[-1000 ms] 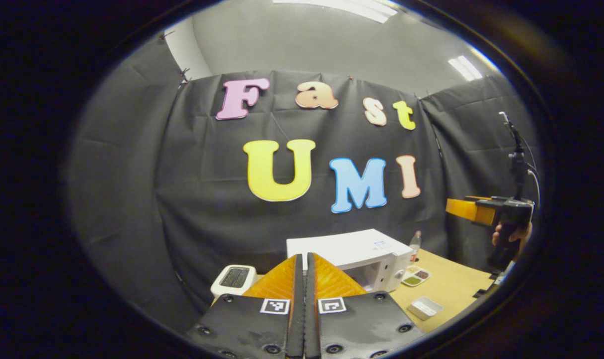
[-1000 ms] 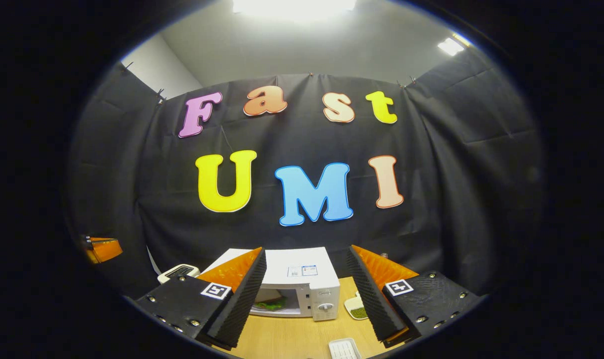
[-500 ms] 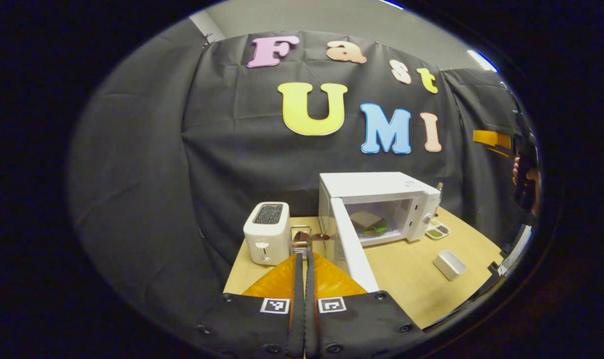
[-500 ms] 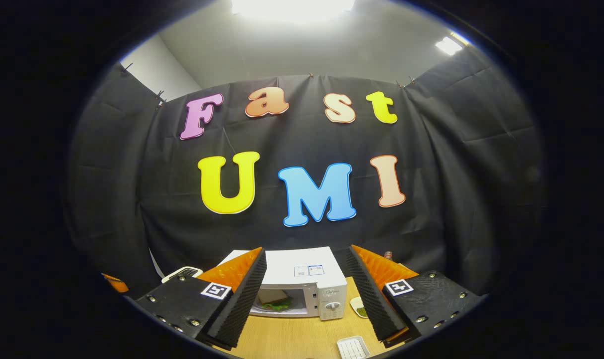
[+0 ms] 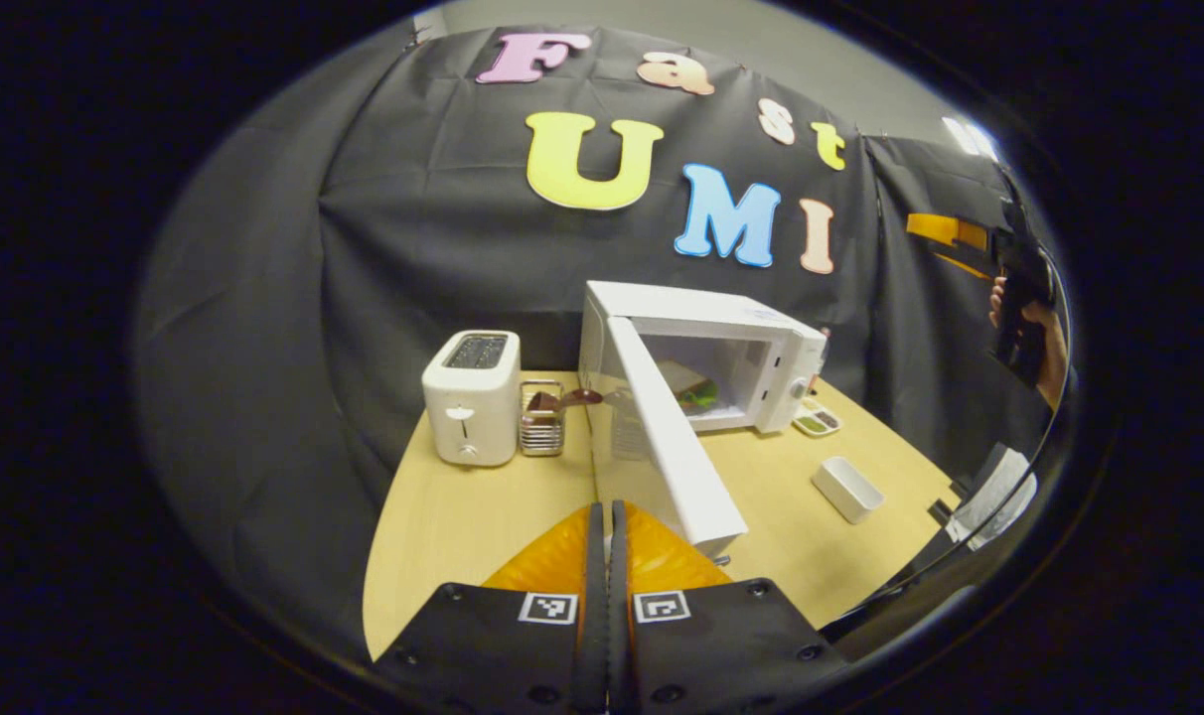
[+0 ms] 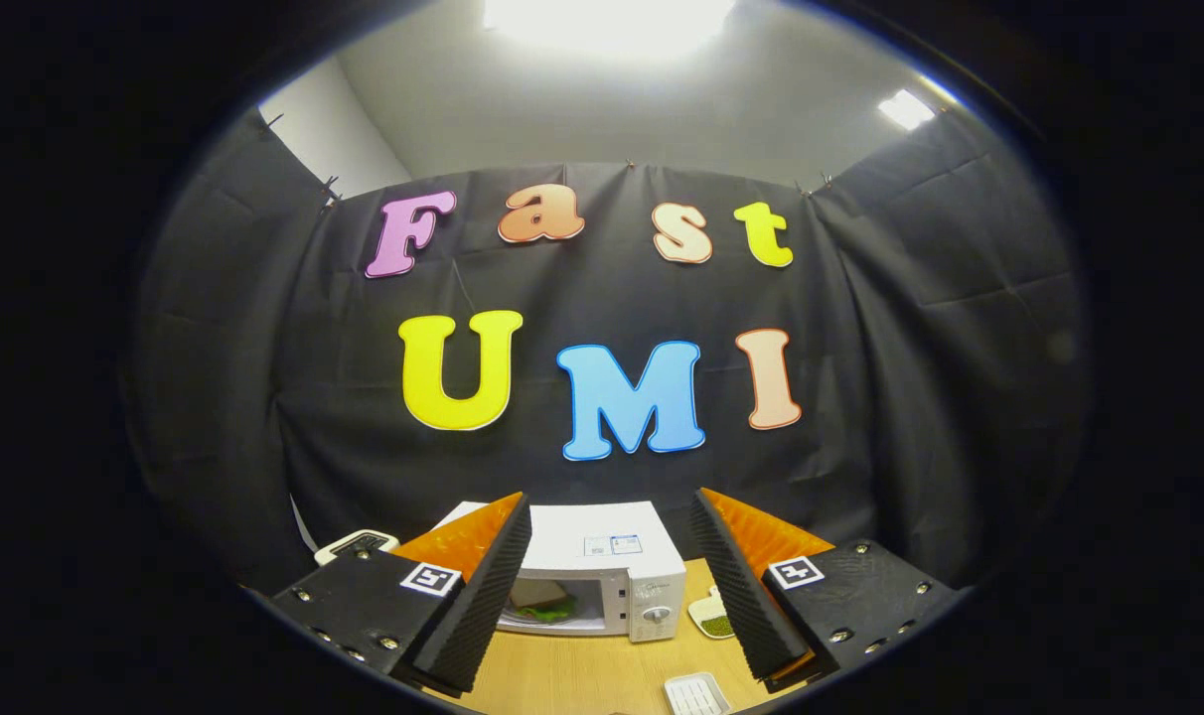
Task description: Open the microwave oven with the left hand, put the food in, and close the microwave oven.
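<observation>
White microwave oven point(image 5: 721, 348) is seen at the far side of the table point(image 5: 443, 516) with its door point(image 5: 672, 437) swung open and what appears to be the food point(image 5: 696, 392) inside, so only closing remains; left gripper point(image 5: 607, 526) is pressed shut on nothing, right gripper point(image 6: 612, 566) is spread and empty.

The tabletop point(image 5: 463, 516) looks like pale, smooth wood. The microwave oven point(image 5: 761, 338) and the toaster point(image 5: 468, 397) look like smooth white plastic with a soft shine. The little rack point(image 5: 540, 432) beside the toaster is shiny metal wire. The small white tray point(image 5: 847, 489) looks like matt plastic. The booth's wall is matt, wrinkled cloth.
</observation>
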The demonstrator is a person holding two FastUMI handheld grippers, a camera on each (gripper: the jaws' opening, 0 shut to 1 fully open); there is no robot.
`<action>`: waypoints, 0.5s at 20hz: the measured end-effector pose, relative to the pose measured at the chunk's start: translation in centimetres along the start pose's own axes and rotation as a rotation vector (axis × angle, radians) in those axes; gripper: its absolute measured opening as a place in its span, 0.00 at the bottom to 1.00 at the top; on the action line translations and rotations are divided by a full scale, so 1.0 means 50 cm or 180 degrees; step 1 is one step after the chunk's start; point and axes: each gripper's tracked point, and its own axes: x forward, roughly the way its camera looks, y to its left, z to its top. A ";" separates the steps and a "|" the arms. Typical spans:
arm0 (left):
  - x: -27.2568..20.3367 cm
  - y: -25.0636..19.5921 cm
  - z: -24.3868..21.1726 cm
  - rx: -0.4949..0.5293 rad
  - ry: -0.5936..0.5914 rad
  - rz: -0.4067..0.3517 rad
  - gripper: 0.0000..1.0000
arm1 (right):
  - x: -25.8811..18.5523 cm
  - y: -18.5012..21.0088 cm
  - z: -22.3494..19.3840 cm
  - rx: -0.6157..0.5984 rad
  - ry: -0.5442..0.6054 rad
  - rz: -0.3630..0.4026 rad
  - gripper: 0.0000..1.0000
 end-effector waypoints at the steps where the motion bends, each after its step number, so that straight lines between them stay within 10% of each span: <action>1: 0.003 -0.011 -0.005 -0.0031 0.0018 -0.0042 0.07 | 0.003 -0.005 0.002 0.0010 -0.0005 -0.0008 0.96; 10: 0.030 -0.114 -0.012 -0.0070 0.0101 -0.0017 0.07 | 0.047 -0.075 -0.019 0.0065 0.0065 0.0138 0.96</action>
